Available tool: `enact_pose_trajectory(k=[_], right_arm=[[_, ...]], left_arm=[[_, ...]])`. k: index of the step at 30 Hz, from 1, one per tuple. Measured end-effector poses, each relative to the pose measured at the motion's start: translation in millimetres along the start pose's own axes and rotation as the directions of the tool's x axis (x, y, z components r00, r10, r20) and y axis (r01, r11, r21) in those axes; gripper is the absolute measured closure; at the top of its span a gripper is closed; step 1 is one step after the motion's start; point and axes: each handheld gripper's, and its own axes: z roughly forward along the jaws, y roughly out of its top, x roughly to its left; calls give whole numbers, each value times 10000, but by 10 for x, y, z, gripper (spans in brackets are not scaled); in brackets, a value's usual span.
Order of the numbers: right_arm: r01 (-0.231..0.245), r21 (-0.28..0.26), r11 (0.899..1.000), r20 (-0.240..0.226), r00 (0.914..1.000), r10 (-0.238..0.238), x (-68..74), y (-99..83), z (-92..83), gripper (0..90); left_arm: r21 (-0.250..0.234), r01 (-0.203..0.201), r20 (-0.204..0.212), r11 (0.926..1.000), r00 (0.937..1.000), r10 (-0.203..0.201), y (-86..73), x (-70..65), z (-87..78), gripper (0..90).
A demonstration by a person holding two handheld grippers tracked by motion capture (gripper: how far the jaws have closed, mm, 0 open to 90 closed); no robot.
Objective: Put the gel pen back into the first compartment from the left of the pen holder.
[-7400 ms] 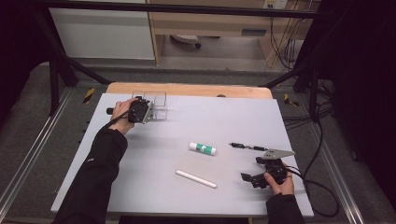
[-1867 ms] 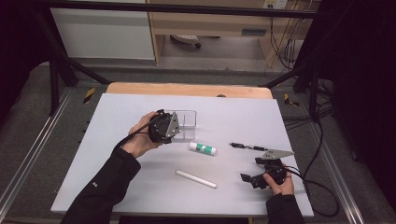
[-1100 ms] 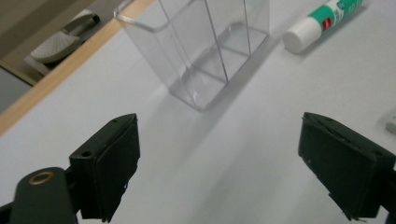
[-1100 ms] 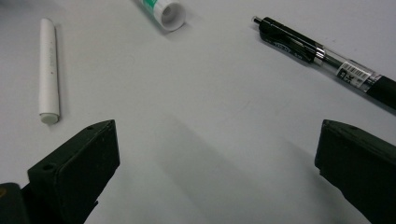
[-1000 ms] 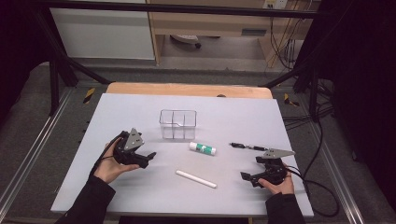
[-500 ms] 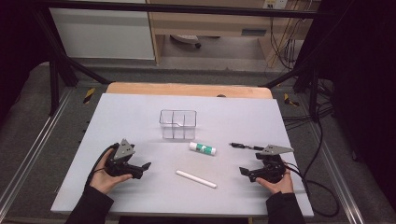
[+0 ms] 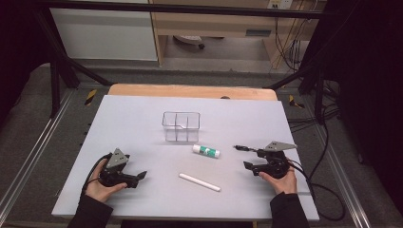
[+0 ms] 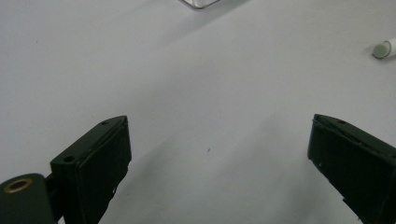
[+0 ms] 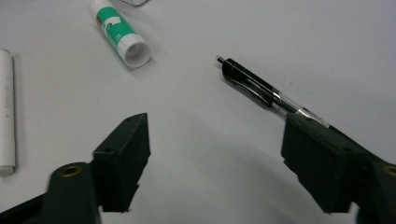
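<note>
- The black pen [image 9: 261, 88] with a clear barrel lies on the white table [image 7: 142, 123] just beyond the right gripper [image 9: 215, 158]; its near end passes behind one black jaw in the right gripper view and is cut off there. In the high view it is a thin dark line, hard to make out.
- The right gripper [image 7: 252, 159] has just been closing its jaws; they stand apart with bare table between them, the pen beside one jaw and not gripped.
- The left gripper [image 8: 217, 158] stands wide open over bare table, holding nothing. In the high view [image 7: 135, 176] it sits near the table's near left corner.
- The clear plastic divided box [image 7: 181, 126] stands mid-table; only one corner of it [image 8: 198, 3] enters the left gripper view at the top edge.
- The white glue stick with a green label [image 7: 206, 151] lies between box and right gripper, its end facing the right gripper [image 9: 119, 32].
- The white cylindrical stick [image 7: 199, 182] lies near the near edge, between the grippers; cut off at the left border in the right gripper view [image 9: 7, 112].
- Open room: broad bare surface left of and beyond the box, and between the two grippers.
</note>
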Motion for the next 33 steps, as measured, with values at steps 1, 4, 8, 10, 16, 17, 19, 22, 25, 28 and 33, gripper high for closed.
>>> enact_pose_trajectory(k=[1, 4, 8, 10, 16, 17, 19, 22, 25, 28, 33], right_arm=[[94, -35, 9999, 26, 10000, -94, 2, 12, 15, 330], [251, -152, 9996, 55, 9997, -250, -5, 46, 66, 435], [176, -441, 9989, 162, 9997, -169, -39, 113, 136, 598], [192, -493, 9986, 267, 9995, -179, -57, 156, 181, 671], [308, -305, 9991, 196, 9994, -302, -74, 203, 351, 896], [318, -193, 9993, 167, 9994, -315, -63, 207, 378, 900], [371, -43, 9993, 218, 9991, -370, -55, 216, 431, 900], [438, 66, 9990, 328, 9985, -440, -62, 235, 488, 900], [446, 181, 9988, 504, 9977, -455, -88, 245, 525, 900], [485, 138, 9987, 649, 9967, -493, -116, 254, 540, 900], [517, 121, 9986, 767, 9957, -524, -159, 272, 576, 900]], left_arm=[[-11, 36, 9, 10000, 10000, -36, -9, 7, -12, 58], [-66, 171, -3, 9998, 9999, -171, -30, 29, -42, 57], [-99, 221, -9, 9997, 9998, -221, -46, 46, -55, 57], [-75, 228, -63, 9997, 9997, -229, -49, 55, -59, 57], [-86, 138, -76, 9999, 9999, -139, -45, 44, -70, 57], [-88, 147, -91, 9999, 9998, -148, -44, 44, -70, 57], [-91, 152, -93, 9998, 9998, -152, -41, 45, -74, 57], [-163, 189, -89, 9997, 9998, -191, -37, 51, -87, 57], [-195, 200, -81, 9996, 9998, -202, -36, 56, -91, 57], [-142, 165, -109, 9998, 9998, -167, -38, 51, -82, 58], [-122, 140, -70, 9998, 9999, -141, -36, 39, -74, 57]])
